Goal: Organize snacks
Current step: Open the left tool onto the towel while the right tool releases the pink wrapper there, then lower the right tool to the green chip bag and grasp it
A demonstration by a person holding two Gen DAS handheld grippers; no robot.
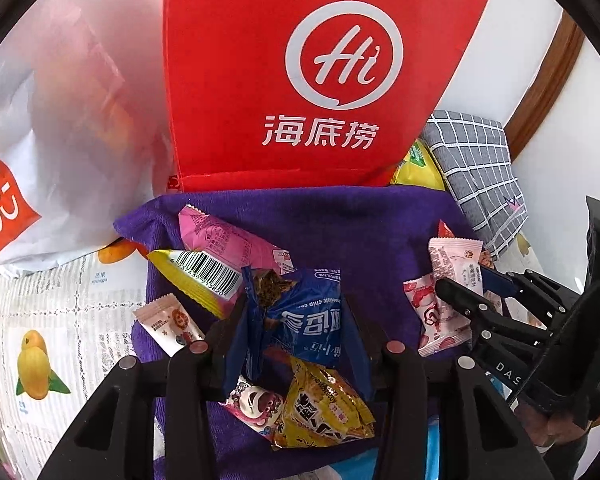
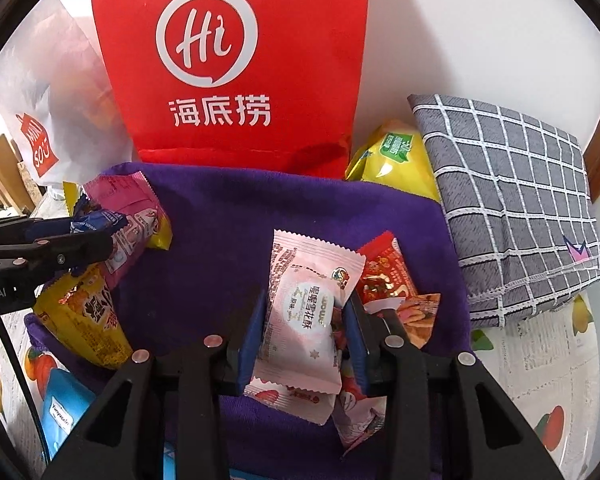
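Crowding the purple cloth (image 2: 228,216) before a red bag (image 2: 236,60), loose snacks surround both grippers: left gripper (image 1: 300,316) jaws clamp a blue packet (image 1: 304,312), right gripper (image 2: 304,320) jaws a pink packet (image 2: 304,304).

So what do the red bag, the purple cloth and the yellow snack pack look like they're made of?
Red bag: probably matte paper, with sharp creases and flat printed sides.
Purple cloth: soft fabric, perhaps microfibre, with a fuzzy, non-shiny nap.
Yellow snack pack: likely metallised plastic film, glossy and crinkled with bright glints.
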